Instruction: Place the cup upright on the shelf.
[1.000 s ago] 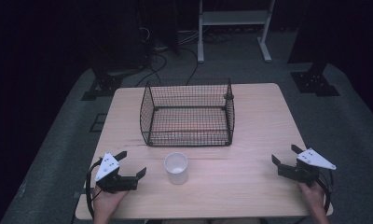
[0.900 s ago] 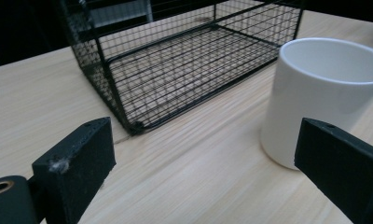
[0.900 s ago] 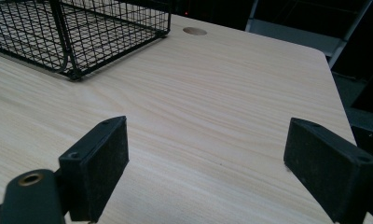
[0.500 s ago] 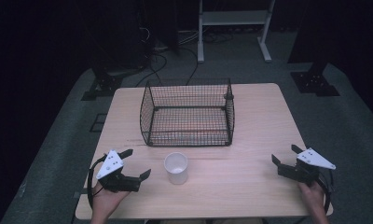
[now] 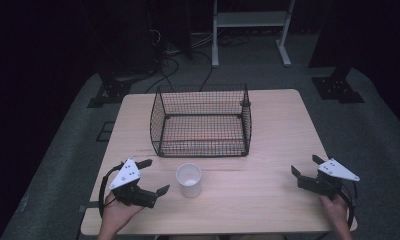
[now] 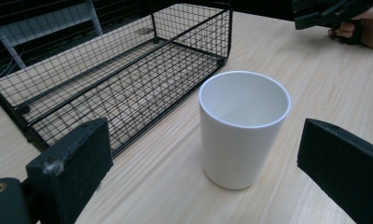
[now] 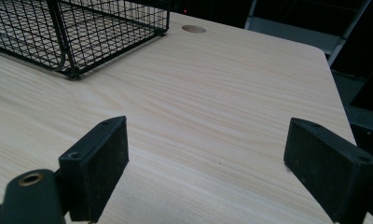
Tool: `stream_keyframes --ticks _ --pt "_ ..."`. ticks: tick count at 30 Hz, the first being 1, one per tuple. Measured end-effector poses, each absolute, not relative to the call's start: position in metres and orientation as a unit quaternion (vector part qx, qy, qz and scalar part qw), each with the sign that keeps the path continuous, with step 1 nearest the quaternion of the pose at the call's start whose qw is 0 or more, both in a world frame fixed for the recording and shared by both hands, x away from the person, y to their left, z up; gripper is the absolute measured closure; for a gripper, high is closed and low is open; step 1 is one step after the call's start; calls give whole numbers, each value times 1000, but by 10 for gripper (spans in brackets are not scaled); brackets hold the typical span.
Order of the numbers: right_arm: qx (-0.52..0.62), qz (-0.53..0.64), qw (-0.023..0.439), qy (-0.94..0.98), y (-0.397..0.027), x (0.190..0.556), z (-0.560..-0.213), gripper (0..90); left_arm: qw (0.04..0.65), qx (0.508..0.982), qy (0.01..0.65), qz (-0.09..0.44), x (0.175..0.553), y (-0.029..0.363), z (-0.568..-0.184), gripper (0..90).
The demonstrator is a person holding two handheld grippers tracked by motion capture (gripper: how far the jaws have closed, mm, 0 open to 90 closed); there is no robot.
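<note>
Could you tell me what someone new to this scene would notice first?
Most likely the black wire basket, empty, at the middle of the wooden table toward its far side. Just in front of it a white cup stands upright and empty. The left gripper, jaws wide and just opened further, faces the cup without touching it, while the right gripper sits open near the table's right edge.

A plain white, glossy ceramic cup [image 6: 243,128] without a handle stands upright and empty on the table, mouth open upward. It sits just ahead of the left hand-held gripper [image 5: 150,176], in line with the gap between its spread jaws, untouched by either.
</note>
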State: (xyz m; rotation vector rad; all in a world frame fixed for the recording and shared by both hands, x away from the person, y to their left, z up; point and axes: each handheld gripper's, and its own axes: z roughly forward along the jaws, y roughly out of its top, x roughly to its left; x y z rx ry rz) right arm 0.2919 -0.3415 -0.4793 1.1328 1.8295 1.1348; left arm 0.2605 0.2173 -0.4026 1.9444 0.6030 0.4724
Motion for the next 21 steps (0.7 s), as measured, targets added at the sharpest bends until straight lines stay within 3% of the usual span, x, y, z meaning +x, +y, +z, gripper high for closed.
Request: stream_keyframes --ticks 21 --pt "434 437 348 706 -341 292 -479 131 469 839 220 168 268 189 -405 25"
